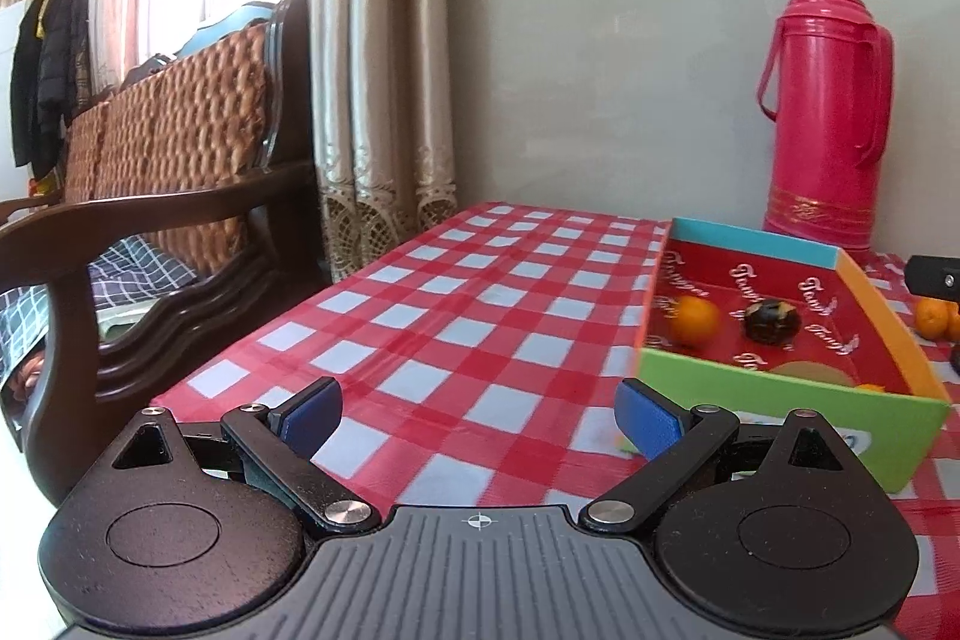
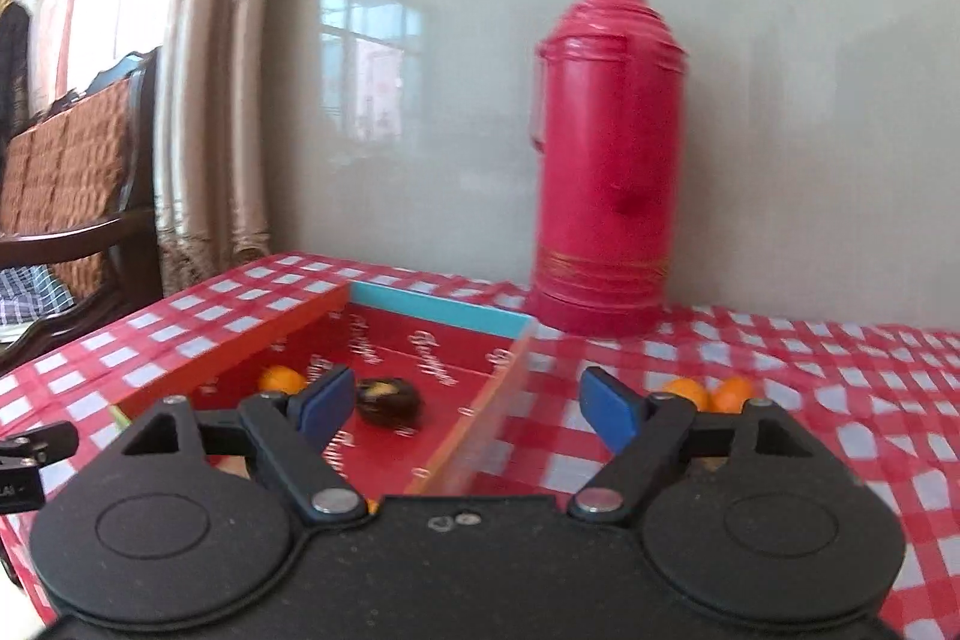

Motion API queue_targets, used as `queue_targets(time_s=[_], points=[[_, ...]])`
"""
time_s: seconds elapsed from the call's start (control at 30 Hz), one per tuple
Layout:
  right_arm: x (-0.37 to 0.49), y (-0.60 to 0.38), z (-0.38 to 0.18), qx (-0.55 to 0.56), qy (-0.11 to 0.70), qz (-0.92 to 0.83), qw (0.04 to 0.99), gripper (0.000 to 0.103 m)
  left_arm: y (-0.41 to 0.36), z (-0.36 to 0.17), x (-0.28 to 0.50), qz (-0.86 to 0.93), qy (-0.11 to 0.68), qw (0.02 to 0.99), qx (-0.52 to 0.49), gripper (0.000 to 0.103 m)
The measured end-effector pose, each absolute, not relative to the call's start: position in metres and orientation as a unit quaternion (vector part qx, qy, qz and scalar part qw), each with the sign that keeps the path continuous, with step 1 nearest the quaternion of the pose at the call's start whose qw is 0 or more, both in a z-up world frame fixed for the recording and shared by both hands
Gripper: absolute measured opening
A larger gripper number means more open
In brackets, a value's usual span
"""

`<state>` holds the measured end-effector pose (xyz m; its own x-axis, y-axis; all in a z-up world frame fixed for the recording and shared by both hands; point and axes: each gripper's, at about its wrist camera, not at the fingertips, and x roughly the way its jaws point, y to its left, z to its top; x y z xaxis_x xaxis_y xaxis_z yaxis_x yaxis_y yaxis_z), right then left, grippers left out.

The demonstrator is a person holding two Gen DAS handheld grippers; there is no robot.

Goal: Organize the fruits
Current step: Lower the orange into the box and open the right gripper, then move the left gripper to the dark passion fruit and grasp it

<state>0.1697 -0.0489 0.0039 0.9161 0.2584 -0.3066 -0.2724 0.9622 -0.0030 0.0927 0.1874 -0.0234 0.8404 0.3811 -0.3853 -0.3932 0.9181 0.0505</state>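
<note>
A pale grey wall [image 1: 600, 70] with a moulded rail is seen behind the tabletop [image 1: 456, 316], which is covered by a red-and-white checked cloth. At nine o'clock in the left wrist view a dark wooden bench [image 1: 156, 220] with a woven back is set against beige curtains [image 1: 378, 70] and a bright window; coats and a hat are hung at the far left. A tall pink flask [image 2: 606, 160] is stood at the back of the tabletop, near the wall. A shallow cardboard box [image 1: 774, 394] with coloured sides and a red printed floor is placed in front of the flask, at three o'clock of the left hand-held gripper [image 1: 480, 418]. Inside the box an orange [image 1: 693, 321] and a dark fruit [image 1: 772, 321] are found apart from each other. Two more oranges [image 2: 708, 391] are left on the cloth at the box's three o'clock. Both the left and the right hand-held gripper [image 2: 468, 403] are held wide apart with nothing between the blue pads; the right one is poised over the box's near right edge.
</note>
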Motion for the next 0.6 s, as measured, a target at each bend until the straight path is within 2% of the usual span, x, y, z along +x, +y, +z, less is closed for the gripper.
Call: queue_targets(time_s=[0.6], points=[[0.165, -0.153, -0.017, -0.003, 0.159, 0.043, 0.986, 0.078, 0.102, -0.009, 0.116, 0.121, 0.163, 0.979, -0.006, 0.097]])
